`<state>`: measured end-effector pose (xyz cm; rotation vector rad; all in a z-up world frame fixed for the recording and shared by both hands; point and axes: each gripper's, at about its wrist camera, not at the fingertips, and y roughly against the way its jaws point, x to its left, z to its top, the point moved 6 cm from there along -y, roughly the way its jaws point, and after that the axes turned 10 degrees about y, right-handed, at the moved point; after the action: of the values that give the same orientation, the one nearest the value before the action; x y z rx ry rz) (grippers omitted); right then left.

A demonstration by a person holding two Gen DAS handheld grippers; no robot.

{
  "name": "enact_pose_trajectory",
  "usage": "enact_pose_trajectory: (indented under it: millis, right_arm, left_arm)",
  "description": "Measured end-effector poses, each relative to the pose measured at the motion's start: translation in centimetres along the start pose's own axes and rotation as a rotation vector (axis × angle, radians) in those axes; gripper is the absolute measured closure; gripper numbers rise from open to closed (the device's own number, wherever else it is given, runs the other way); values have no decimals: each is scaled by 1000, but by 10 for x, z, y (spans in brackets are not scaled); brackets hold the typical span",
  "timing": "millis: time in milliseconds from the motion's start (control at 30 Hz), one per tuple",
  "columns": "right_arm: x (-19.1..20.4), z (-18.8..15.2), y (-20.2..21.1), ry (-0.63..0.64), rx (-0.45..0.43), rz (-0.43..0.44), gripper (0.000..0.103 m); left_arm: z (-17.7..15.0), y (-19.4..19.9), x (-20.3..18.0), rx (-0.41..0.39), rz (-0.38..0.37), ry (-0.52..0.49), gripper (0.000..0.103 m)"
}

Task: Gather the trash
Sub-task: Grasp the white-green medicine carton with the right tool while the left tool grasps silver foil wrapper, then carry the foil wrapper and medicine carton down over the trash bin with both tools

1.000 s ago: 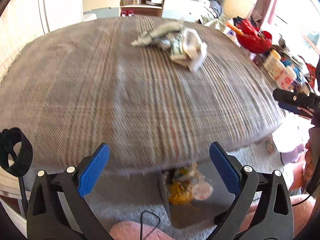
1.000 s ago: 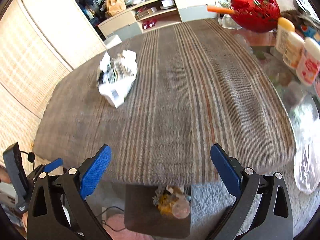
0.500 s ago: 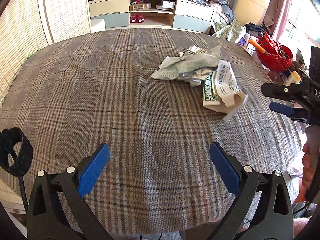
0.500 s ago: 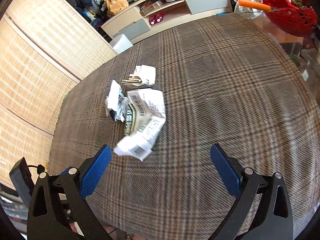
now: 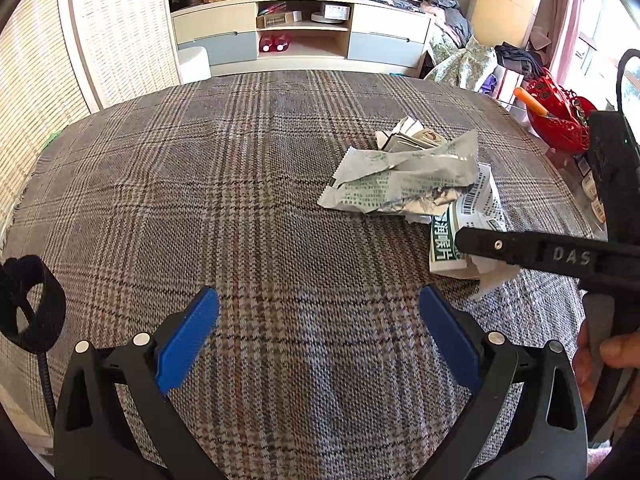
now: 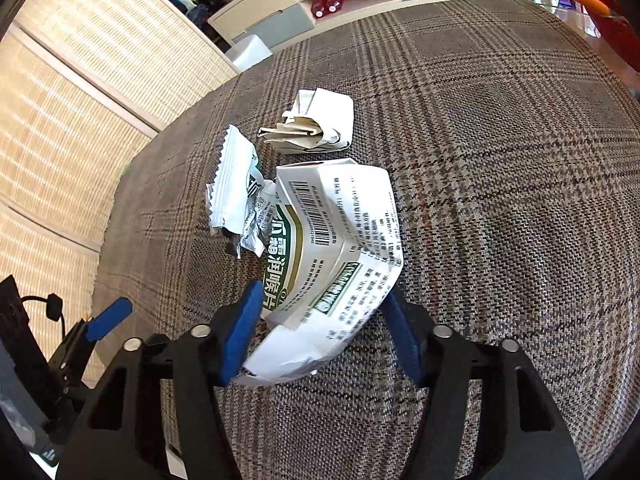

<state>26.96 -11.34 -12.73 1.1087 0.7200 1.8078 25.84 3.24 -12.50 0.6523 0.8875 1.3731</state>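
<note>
Right wrist view: downward-tilted right gripper [image 6: 320, 316], jaws just closing around crushed carton [image 6: 336, 248]

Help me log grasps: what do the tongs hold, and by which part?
Right tongs have been closing around the flattened box's near end; firm contact can't be told. Left tongs hold nothing.

Open plaid tabletop [image 5: 224, 208] left of the crumpled wrappers [image 5: 404, 184].

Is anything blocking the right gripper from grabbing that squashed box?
No. The box already sits between the right gripper's blue pads, whose jaws have just been closing around it. The wrapper and folded paper lie farther away, out of the way.
</note>
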Motion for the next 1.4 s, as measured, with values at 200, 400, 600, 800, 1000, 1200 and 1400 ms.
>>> enact_pose_trajectory:
  millis: [200,400,600,800,1000,1200,1400]
  right_arm:
    - [-5,5,10,43,-11,-71,66]
    - [-50,2,41,31,-31,-152,69]
    - [-91,-2,59,-11,-36,-175,69]
    - [-100,-6,62,-2,-30,-151,69]
    - [-99,-4,59,-5,-40,-135,69]
    - [-97,-4,58,-9,-49,-140,69]
    - [-92,-9,61,-5,-43,-143,69]
  left_arm:
    - [13,-7,-4,-5,-13,14,8]
    - [24,-17,-29,-7,-53,-7,8]
    - [35,-34,-63,-5,-75,-41,8]
    - [53,-49,-86,-22,-73,-63,12]
    - [64,-60,-90,-4,-86,-73,50]
    - [71,-49,-84,-36,-97,-76,66]
    - [74,-30,-72,-67,-96,-55,88]
